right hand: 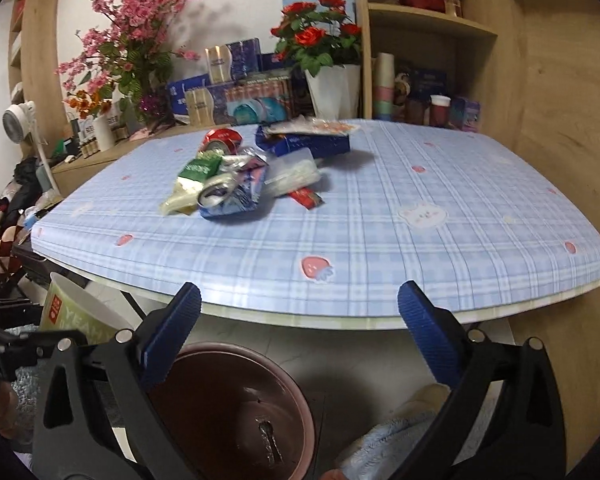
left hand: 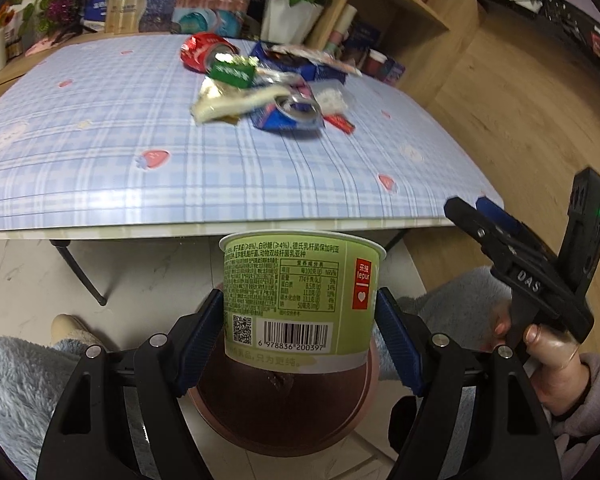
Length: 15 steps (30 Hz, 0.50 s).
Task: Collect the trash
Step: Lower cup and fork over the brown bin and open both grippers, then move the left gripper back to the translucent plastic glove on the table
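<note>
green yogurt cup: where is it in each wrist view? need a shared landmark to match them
Left wrist: green yogurt cup at lower centre, clamped between the left gripper jaws, above the brown bin.
Right wrist: same cup at the lower-left edge, only partly in view, beside the open right gripper.
Shared landmark: the brown bin under the table edge.

Red roses (right hand: 320, 40) in white pot, pink blossoms (right hand: 132, 36), fan (right hand: 18, 120) behind table (right hand: 420, 248).

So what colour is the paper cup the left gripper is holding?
Light green paper cup with a red label patch, shut in the left gripper; clearest in the left wrist view.
</note>
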Each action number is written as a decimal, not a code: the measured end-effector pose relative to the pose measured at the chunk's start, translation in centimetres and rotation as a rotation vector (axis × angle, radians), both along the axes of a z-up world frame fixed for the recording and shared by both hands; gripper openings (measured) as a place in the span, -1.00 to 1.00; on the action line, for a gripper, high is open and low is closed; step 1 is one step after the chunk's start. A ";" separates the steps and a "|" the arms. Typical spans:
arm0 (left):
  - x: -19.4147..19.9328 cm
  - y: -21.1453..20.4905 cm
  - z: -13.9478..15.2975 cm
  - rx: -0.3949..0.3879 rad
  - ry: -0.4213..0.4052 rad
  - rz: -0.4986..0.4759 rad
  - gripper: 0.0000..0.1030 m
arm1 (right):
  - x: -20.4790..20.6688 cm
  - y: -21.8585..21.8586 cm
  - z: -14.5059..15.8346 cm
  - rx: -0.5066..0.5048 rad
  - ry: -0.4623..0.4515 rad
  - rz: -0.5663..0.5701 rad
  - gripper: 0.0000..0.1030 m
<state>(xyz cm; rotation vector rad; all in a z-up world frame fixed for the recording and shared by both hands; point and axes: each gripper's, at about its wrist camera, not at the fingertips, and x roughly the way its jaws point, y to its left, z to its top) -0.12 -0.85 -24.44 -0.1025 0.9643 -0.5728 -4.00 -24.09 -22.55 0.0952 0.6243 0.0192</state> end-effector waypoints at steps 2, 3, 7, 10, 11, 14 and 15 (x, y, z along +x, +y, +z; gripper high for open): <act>-0.1 -0.6 -0.3 0.016 0.002 -0.023 0.44 | 0.0 -0.3 -0.3 0.005 0.011 -0.009 0.89; -0.2 -0.9 -0.4 0.021 0.000 -0.033 0.44 | 0.1 -0.5 -0.3 0.010 0.011 -0.013 0.89; -0.2 -1.1 -0.5 0.019 -0.002 -0.039 0.60 | -0.1 -0.6 -0.4 0.011 0.012 -0.012 0.89; 0.1 -0.7 -0.4 0.013 -0.006 -0.003 0.66 | -0.2 -0.7 -0.6 0.025 0.014 0.000 0.89; 0.1 -0.4 -0.3 0.010 -0.009 0.012 0.66 | -0.2 -0.7 -0.6 0.028 0.015 0.001 0.89; 0.1 0.9 0.5 -0.015 -0.059 0.093 0.74 | -0.2 -0.7 -0.7 0.055 0.012 0.024 0.89; 0.1 1.4 0.9 -0.026 -0.079 0.119 0.77 | -0.2 -0.6 -0.7 0.060 0.012 0.027 0.89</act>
